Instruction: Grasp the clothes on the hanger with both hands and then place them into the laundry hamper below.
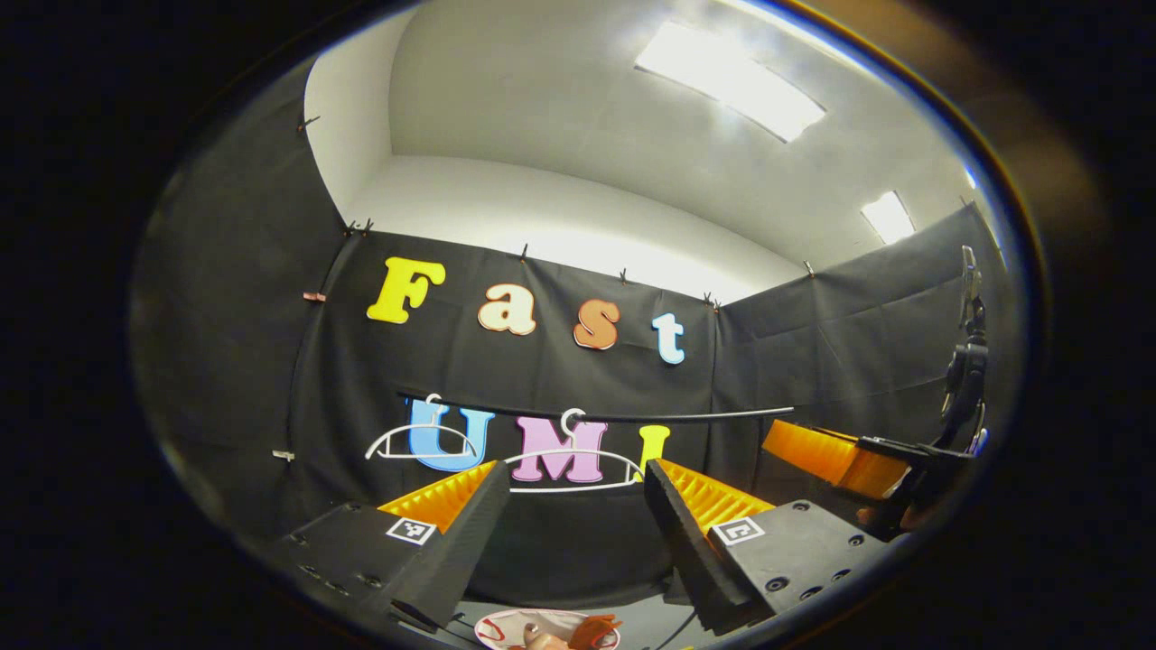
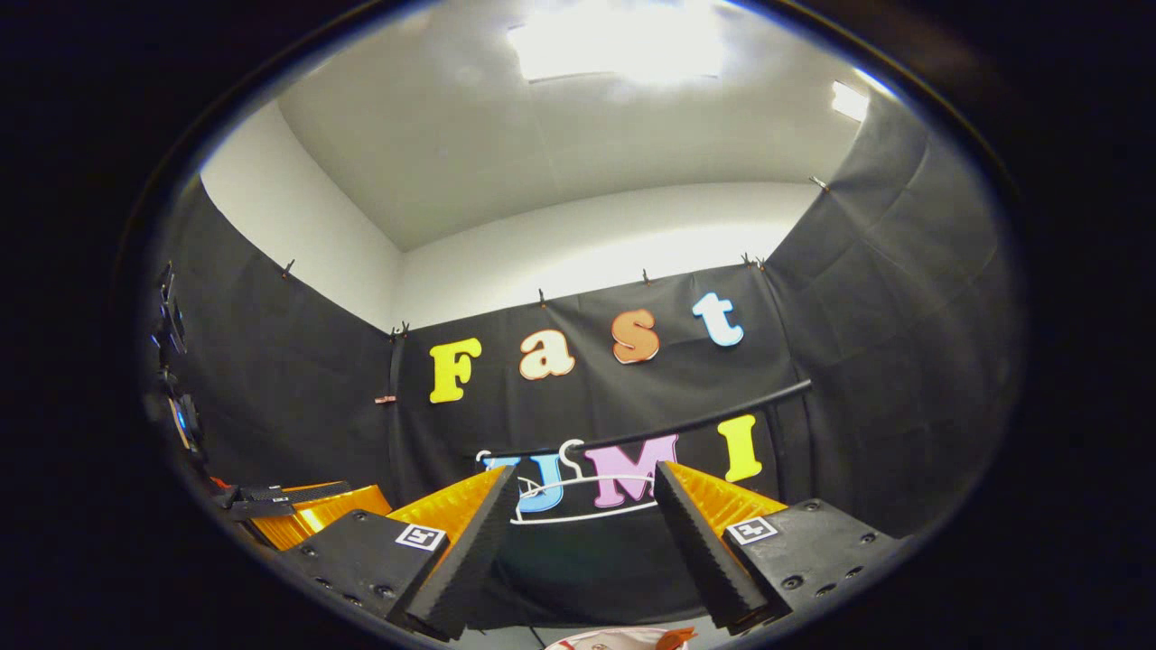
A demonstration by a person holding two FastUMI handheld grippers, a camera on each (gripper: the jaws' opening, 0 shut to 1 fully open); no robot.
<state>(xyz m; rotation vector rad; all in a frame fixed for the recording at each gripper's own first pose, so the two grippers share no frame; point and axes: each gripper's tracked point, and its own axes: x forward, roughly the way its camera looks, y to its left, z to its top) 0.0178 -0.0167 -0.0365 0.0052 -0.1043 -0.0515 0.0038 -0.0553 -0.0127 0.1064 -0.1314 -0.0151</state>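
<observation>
A white hanger [image 1: 574,462] hangs on a black rail [image 1: 722,414] and carries a dark garment [image 1: 569,542] that is hard to tell from the wall behind. My left gripper [image 1: 574,471] is open, its fingers on either side of the hanger and short of it. In the right gripper view the same hanger [image 2: 587,492] and garment [image 2: 587,560] sit between the open fingers of my right gripper [image 2: 585,473]. The right gripper [image 1: 826,454] also shows at the right of the left gripper view. The left gripper [image 2: 298,510] shows low on the left of the right gripper view.
A second white hanger [image 1: 411,442] hangs bare farther left on the rail. Low down, a white hamper rim [image 1: 506,621] holds something orange; the hamper rim [image 2: 614,637] is at the bottom of the right gripper view too. Black cloth walls close in the booth.
</observation>
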